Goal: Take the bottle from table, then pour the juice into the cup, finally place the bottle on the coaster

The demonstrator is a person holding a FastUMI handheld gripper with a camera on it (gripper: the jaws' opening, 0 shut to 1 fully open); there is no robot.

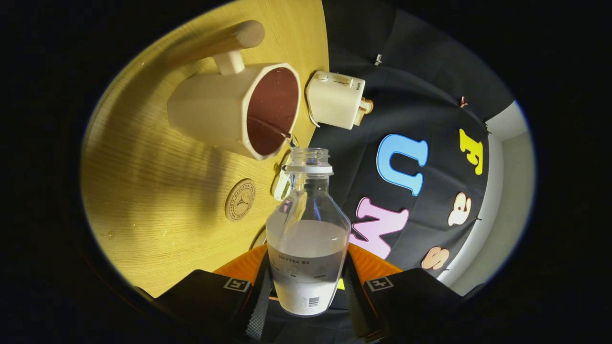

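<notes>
The bottle (307, 234) is clear, rigid plastic with its cap off, and is roughly half full of pale liquid. Judged from this, it is moderately light, its weight shifts as it tilts, and its smooth wall may slip under a loose grip. The lower labelled body is the soundest place to hold it.

The gripper (306, 286) grips exactly there. Its two fingers are closed to bottle width, one pressing each side of the base.

The bottle's open neck reaches forward beyond the fingers, close to the rim of the cup (239, 112), which has a dark interior and a wooden handle. The cup stands on the wooden table (158, 191). The round coaster (240, 199) lies on the table left of the bottle, nearer than the cup. A small cream appliance (336, 99) sits right of the cup.
</notes>
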